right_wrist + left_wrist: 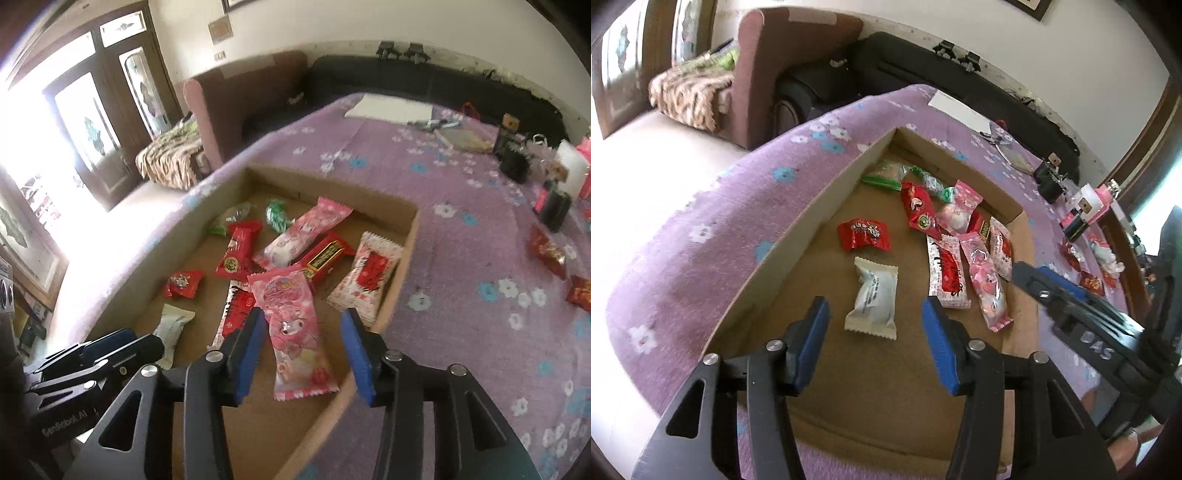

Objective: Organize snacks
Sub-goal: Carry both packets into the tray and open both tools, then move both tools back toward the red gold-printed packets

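A shallow cardboard box [827,206] [406,236] sits on a purple flowered tablecloth and holds several wrapped snacks. My left gripper [875,314] is open above a white snack pack [873,299] lying on the box floor. My right gripper [303,330] is open over the near end of a long pink snack pack [295,328], which lies flat in the box. Red, pink and green packs [923,210] lie further in. The right gripper also shows in the left wrist view [1049,284]. The left gripper shows in the right wrist view [122,341].
Loose red snacks [546,251] [1091,282] lie on the cloth [461,258] to the right of the box. Black bottles and pink items [554,206] stand at the far right. White paper [391,107] and pens lie at the far edge. A sofa [757,74] stands behind.
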`<state>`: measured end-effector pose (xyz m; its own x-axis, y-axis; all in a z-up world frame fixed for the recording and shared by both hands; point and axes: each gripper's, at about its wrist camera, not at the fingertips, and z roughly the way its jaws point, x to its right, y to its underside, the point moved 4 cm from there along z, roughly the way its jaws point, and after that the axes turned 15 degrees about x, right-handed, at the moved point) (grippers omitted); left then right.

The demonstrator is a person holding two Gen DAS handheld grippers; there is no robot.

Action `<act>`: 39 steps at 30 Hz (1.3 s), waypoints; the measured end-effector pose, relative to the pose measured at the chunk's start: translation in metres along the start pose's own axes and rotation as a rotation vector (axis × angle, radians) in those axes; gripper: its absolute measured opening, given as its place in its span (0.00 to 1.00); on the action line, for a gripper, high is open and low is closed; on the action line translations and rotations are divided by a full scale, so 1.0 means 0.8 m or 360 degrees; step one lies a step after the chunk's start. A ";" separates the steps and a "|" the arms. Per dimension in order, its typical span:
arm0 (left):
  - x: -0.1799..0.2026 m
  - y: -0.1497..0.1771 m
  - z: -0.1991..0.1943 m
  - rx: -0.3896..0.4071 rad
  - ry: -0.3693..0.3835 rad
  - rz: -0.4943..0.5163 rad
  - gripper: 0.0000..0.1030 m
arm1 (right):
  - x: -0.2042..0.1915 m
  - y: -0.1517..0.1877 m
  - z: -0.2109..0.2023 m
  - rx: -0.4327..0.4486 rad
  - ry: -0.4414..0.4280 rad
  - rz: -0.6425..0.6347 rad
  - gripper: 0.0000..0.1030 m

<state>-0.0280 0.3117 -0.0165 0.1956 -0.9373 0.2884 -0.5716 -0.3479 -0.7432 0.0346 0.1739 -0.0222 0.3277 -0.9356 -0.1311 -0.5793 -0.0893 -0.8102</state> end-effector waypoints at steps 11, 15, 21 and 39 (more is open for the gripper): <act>0.052 0.008 -0.056 0.0245 -0.0242 0.0323 0.77 | 0.044 0.015 -0.097 0.0270 0.0111 0.0225 0.64; 0.073 0.020 -0.057 0.0212 -0.0215 0.0394 0.77 | 0.060 0.031 -0.112 0.0267 0.0154 0.0258 0.64; 0.102 0.034 -0.064 0.0188 -0.0195 0.0482 0.77 | 0.085 0.049 -0.125 0.0261 0.0183 0.0334 0.64; 0.155 0.053 -0.077 0.0190 -0.0156 0.0633 0.76 | 0.128 0.069 -0.162 0.0293 0.0240 0.0442 0.65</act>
<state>-0.0772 0.1815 0.0249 0.0564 -0.9944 -0.0892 -0.5228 0.0467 -0.8512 -0.0609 0.0290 -0.0065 0.0551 -0.9566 -0.2860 -0.4820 0.2254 -0.8467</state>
